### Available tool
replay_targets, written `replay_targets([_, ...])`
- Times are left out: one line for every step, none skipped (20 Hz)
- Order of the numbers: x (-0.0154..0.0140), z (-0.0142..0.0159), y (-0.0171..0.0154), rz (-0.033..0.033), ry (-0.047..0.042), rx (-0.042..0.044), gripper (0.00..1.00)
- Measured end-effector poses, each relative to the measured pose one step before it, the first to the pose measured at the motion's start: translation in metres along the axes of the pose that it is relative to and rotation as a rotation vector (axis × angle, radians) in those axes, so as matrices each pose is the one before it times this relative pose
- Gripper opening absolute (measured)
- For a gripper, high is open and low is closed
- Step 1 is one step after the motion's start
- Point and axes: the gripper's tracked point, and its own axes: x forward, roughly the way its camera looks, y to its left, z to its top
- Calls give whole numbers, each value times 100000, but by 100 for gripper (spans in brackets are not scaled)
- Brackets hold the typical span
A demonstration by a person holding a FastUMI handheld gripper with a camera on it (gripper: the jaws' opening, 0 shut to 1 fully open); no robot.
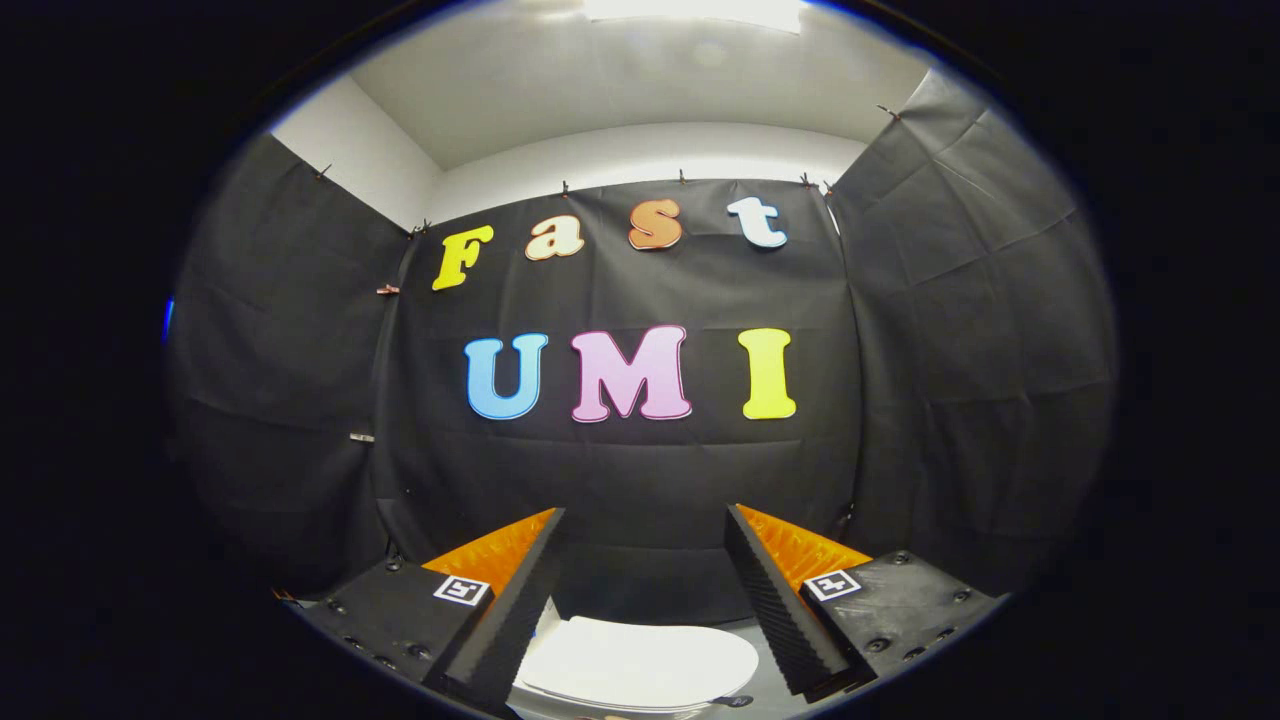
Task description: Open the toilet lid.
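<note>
Poised above a closed white toilet lid (640, 662) that lies flat below and between its fingers, the tool (645, 525) hangs wide open and empty — it would do best to drop low and hook the lid's front rim before lifting.

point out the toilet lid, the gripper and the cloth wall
toilet lid (640, 662): gripper view, flat top of the closed lid, below and between the fingers
gripper (645, 525): gripper view, the open gap midway between its fingertips
cloth wall (620, 470): gripper view, bare cloth beyond the fingers
</note>
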Motion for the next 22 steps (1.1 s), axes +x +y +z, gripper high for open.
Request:
replay_targets([193, -198, -45, -738, 168, 23, 98])
replay_targets([230, -199, -70, -601, 290, -41, 98])
replay_targets([220, -235, 110, -220, 287, -113, 98])
replay_targets([244, -329, 17, -395, 267, -157, 98])
replay_targets([154, -339, -120, -447, 29, 14, 98])
replay_targets([211, -418, -403, -1486, -417, 695, 98])
replay_targets([283, -353, -683, -1887, -139, 1376, 98])
replay_targets([233, -487, -437, -1070, 390, 2206, 98])
replay_targets([128, -605, -240, -690, 799, 2568, 98])
replay_targets([227, -662, -584, -1208, 1060, 2390, 98])
replay_targets([359, -729, -858, -1552, 1089, 1946, 98])
replay_targets([383, -681, -945, -1594, 1003, 1567, 98])
replay_targets([294, -817, -1035, -1921, 966, 1356, 98])
replay_targets([381, -867, -1060, -1576, 1020, 1684, 98])
replay_targets([251, -850, -907, -1034, 1204, 2071, 98])
replay_targets([355, -1018, -964, -1190, 1384, 2513, 98])
replay_targets([523, -1057, -1128, -1530, 1379, 2725, 98])
replay_targets([525, -994, -1482, -3016, 1052, 3086, 98])
replay_targets([411, -953, -1497, -2548, 913, 3569, 97])
replay_targets([528, -914, -1182, -1881, 1144, 4128, 98])
replay_targets([556, -1140, -1149, -2031, 1515, 4151, 98])
replay_targets([706, -1131, -1237, -2034, 1922, 3661, 98])
